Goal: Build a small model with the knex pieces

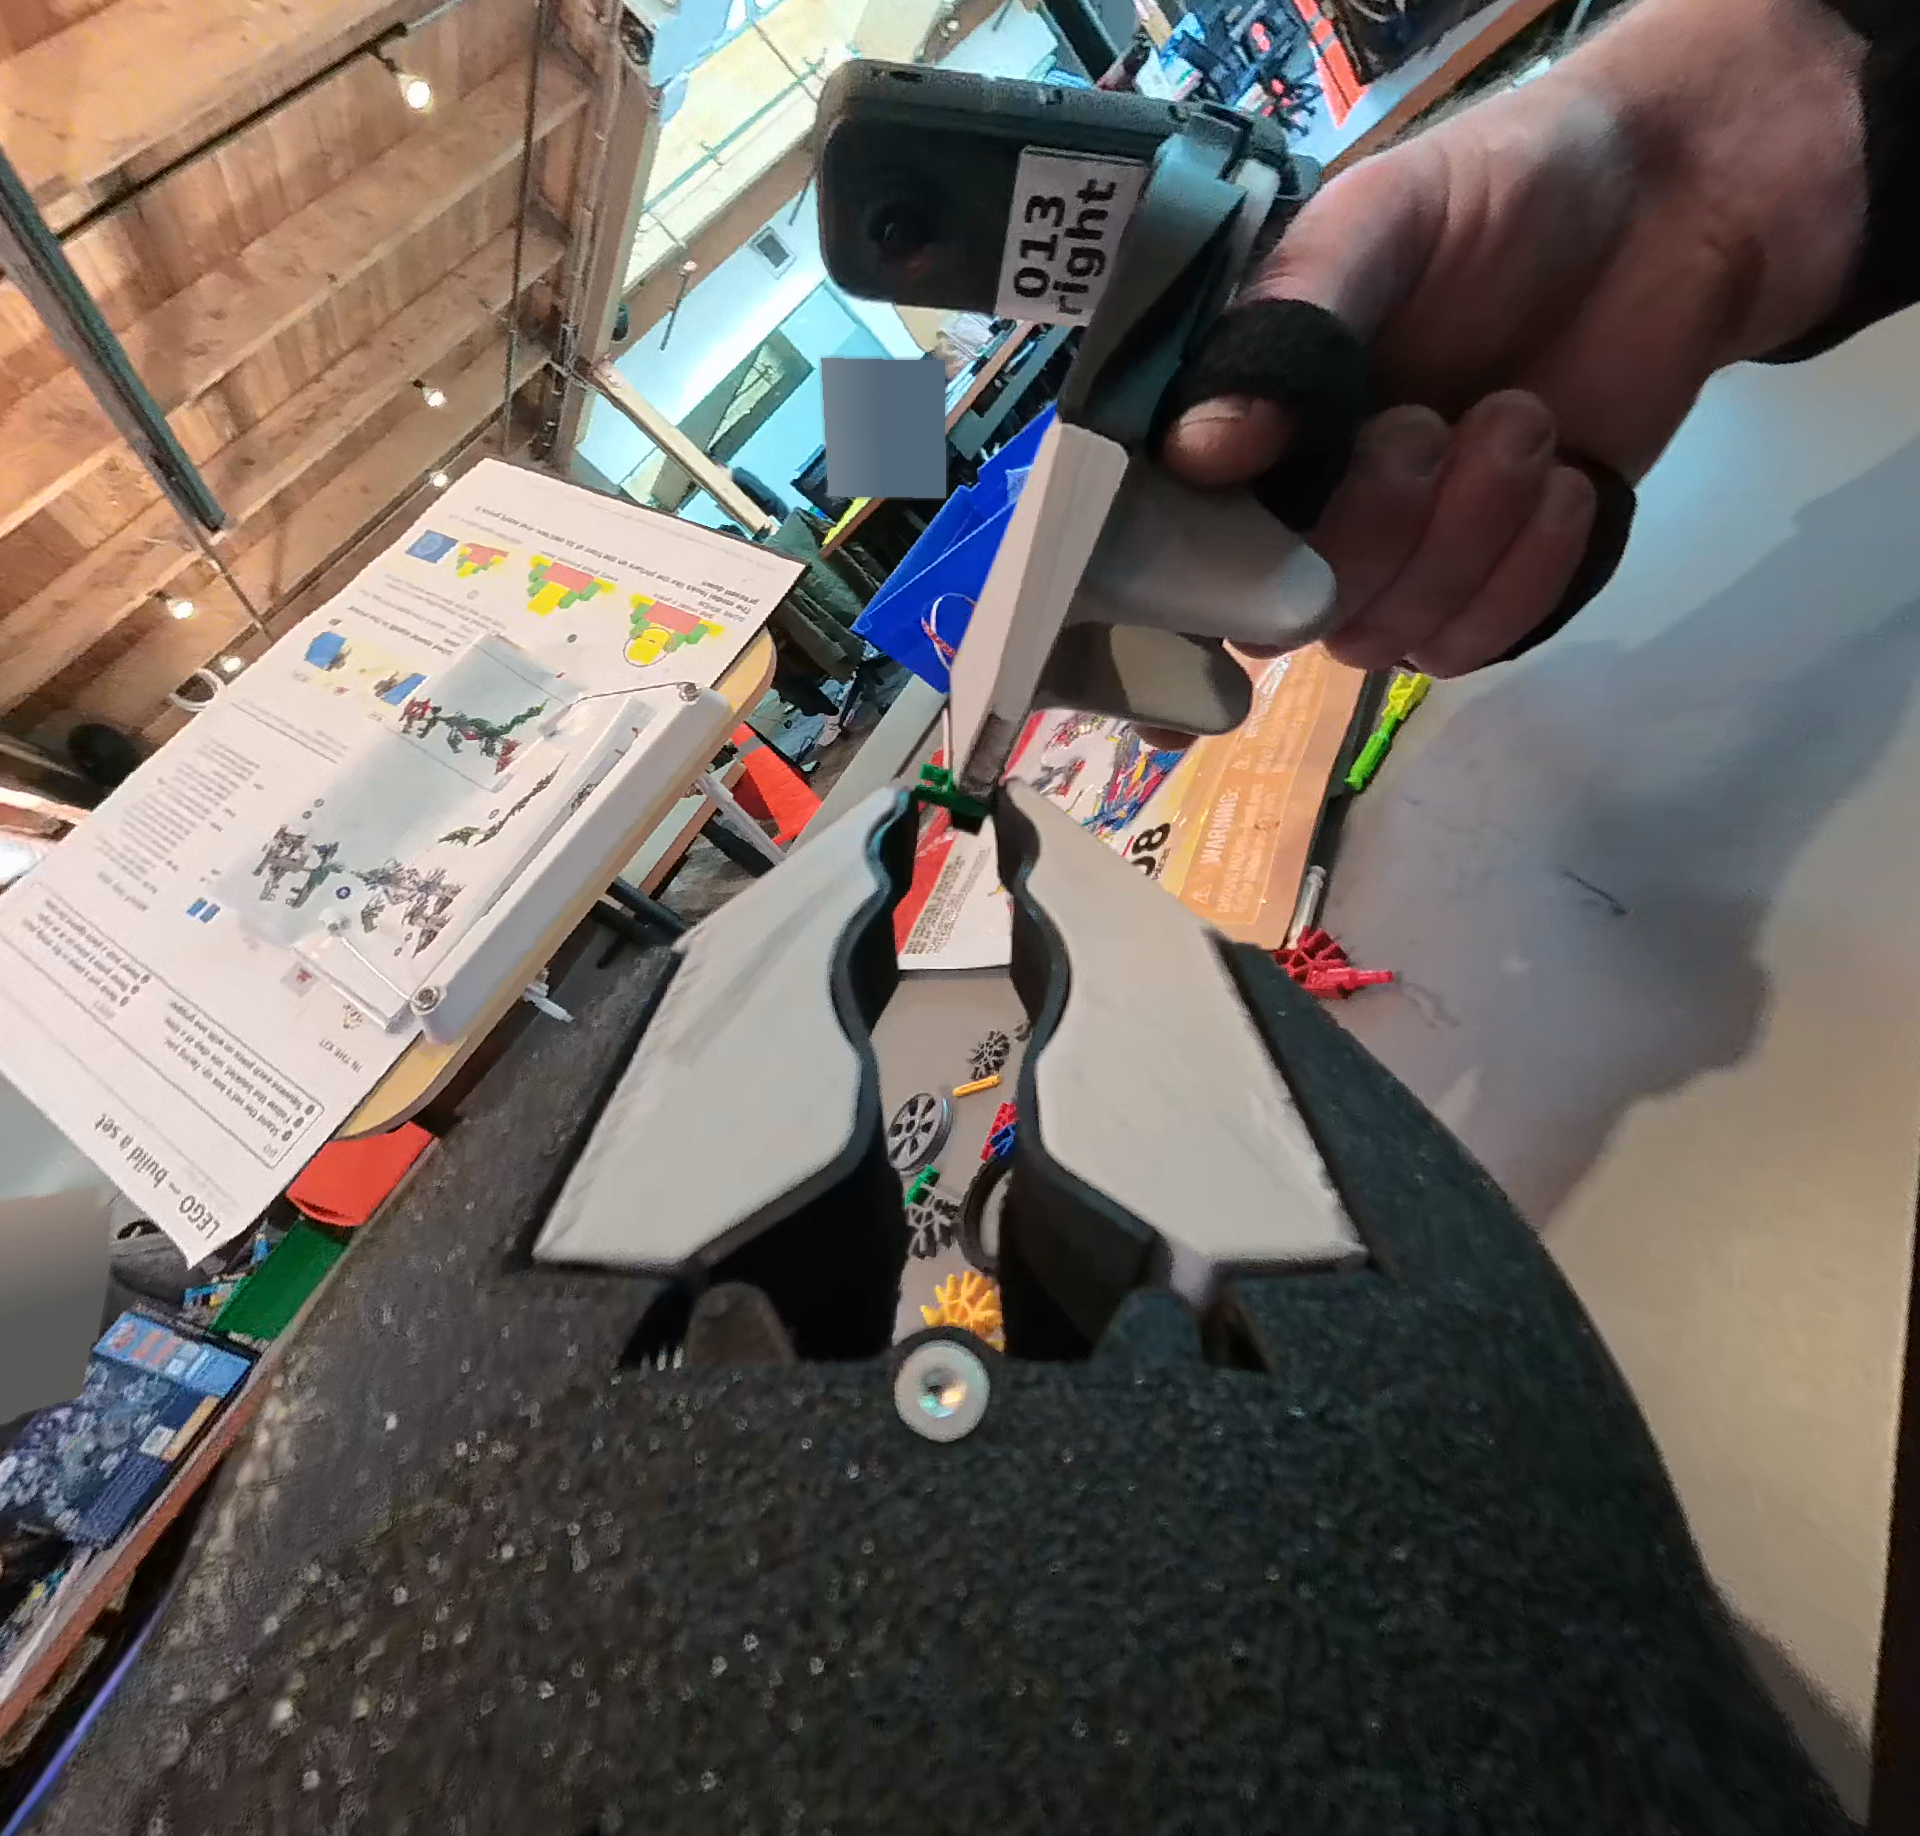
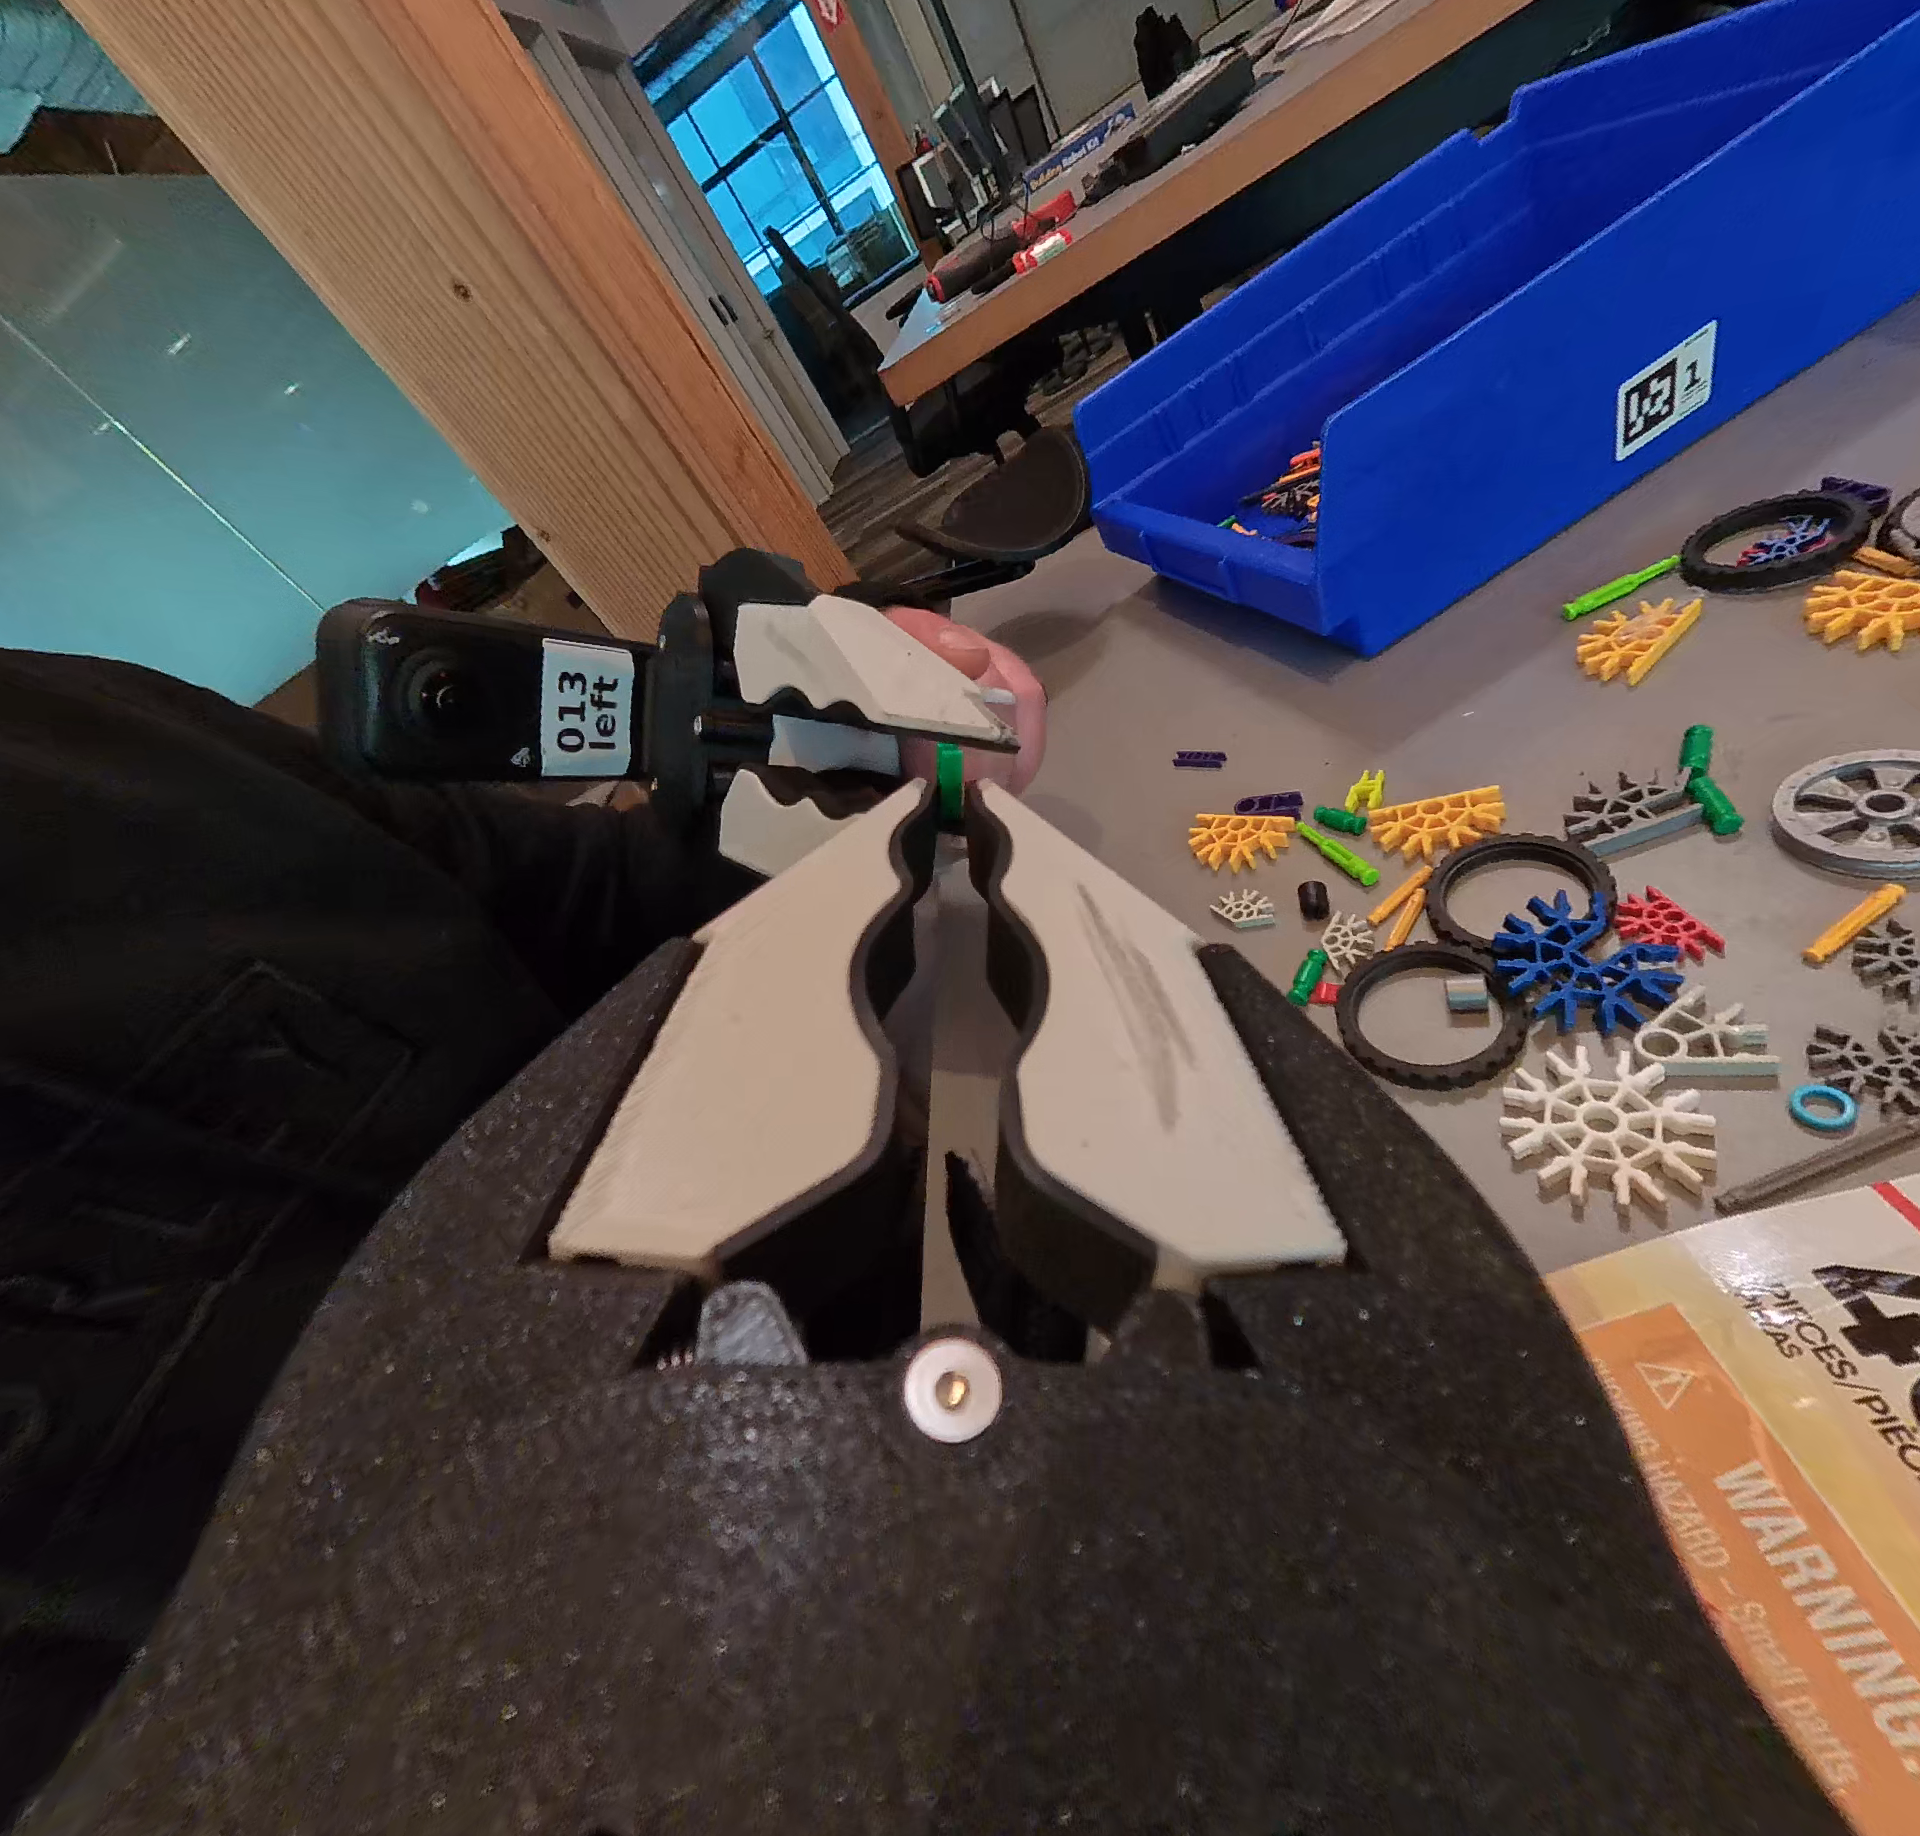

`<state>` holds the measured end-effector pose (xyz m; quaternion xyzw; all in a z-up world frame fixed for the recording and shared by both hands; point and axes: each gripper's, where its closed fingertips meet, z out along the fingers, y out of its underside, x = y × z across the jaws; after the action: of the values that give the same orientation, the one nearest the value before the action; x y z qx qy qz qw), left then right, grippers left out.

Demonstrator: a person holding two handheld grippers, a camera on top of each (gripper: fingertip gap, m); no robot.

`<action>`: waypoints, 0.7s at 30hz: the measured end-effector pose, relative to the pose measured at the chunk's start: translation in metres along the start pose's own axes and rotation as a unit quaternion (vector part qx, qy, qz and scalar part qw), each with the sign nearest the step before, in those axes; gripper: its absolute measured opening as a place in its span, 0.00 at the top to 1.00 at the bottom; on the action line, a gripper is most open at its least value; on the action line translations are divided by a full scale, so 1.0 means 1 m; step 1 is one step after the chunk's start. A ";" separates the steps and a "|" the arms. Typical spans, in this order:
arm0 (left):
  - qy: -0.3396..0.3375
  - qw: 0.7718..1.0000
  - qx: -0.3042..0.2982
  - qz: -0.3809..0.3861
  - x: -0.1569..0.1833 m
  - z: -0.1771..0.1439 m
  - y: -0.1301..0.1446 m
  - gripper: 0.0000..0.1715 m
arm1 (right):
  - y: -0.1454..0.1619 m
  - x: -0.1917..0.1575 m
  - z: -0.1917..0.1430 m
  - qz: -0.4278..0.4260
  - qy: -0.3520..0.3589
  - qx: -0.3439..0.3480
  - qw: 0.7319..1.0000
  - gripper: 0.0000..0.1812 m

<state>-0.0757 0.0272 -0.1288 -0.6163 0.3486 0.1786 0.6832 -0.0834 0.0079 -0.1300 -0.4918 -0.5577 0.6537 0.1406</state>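
Nearest, the left gripper (image 1: 948, 799) and the right gripper (image 2: 948, 794) meet tip to tip above a grey table (image 2: 1507, 706), each with its jaws drawn narrow and pinched on the same small green piece (image 2: 948, 773). In the left wrist view the right gripper comes down from above, held in a person's hand (image 1: 1558, 332), and its tips sit on the green piece from the far side. Just beyond, loose construction-toy parts lie scattered on the table: yellow fan connectors (image 2: 1439, 820), black tyre rings (image 2: 1512, 893), a blue snowflake connector (image 2: 1579, 965), a white one (image 2: 1605, 1126), a grey wheel hub (image 2: 1860, 812). An orange and white printed box (image 2: 1766, 1474) lies near the right edge. Farther back stands a blue bin (image 2: 1507, 415) with a few coloured parts in its front end. Off to the left, an instruction sheet (image 1: 343, 799) rests on a tilted stand.
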 end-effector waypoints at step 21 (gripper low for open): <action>0.241 0.929 -0.220 -0.175 0.075 -0.043 0.102 0.87 | 0.123 0.068 0.000 -0.189 0.194 -0.492 0.827 0.99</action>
<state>-0.1030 -0.0107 -0.2539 -0.8270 0.3416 -0.0253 0.4457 -0.0714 0.0161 -0.2697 -0.4970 -0.8491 0.1441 0.1060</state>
